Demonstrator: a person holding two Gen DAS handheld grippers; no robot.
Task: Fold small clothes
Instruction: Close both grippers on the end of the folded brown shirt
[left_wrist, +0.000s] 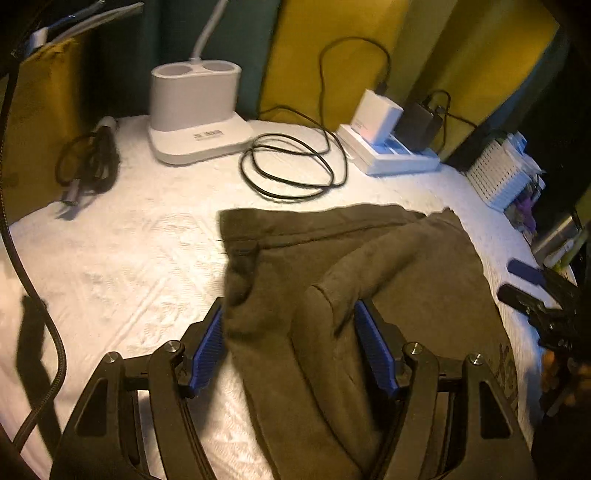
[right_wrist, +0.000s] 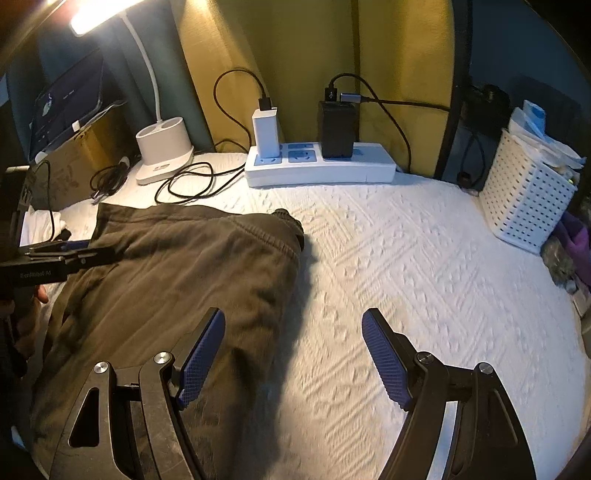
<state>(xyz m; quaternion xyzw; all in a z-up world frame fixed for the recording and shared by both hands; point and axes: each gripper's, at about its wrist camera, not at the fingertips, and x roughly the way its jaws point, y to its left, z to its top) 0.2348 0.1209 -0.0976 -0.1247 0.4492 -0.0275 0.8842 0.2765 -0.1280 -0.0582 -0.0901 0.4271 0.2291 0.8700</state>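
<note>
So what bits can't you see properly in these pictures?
- Left wrist view: the near end of the brown garment is cut off by the bottom edge and hidden behind the left gripper.
- Left wrist view: the printing on the lamp base is too blurred to read.
- Right wrist view: the white basket hides most of what it holds.
- Right wrist view: the lamp head is washed out by glare.
</note>
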